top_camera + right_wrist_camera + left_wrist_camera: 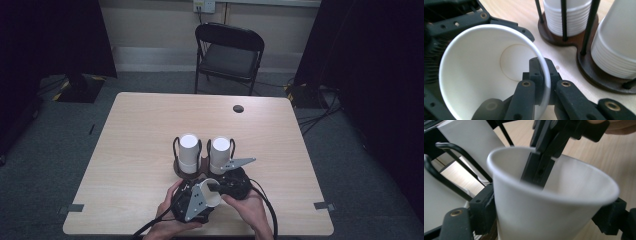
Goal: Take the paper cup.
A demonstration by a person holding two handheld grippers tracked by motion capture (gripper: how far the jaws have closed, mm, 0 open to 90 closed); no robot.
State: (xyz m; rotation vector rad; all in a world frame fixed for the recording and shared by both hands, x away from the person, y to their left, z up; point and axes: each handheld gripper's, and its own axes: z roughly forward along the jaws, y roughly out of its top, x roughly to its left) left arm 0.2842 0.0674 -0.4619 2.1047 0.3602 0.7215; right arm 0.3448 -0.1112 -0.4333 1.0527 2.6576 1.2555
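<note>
Right gripper [541, 82]: pinching rim of white paper cup [486, 75] (one jaw inside).
Left gripper [549, 220]: clamped around cup's body.

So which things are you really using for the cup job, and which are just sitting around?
In use:
- white paper cup, gripped by both
- left hand-held gripper, round the cup's body
- right hand-held gripper, pinching the cup's rim
- two stacks of cups in the dark holder

Just there:
- folding chair
- table, with its cable hole
</note>
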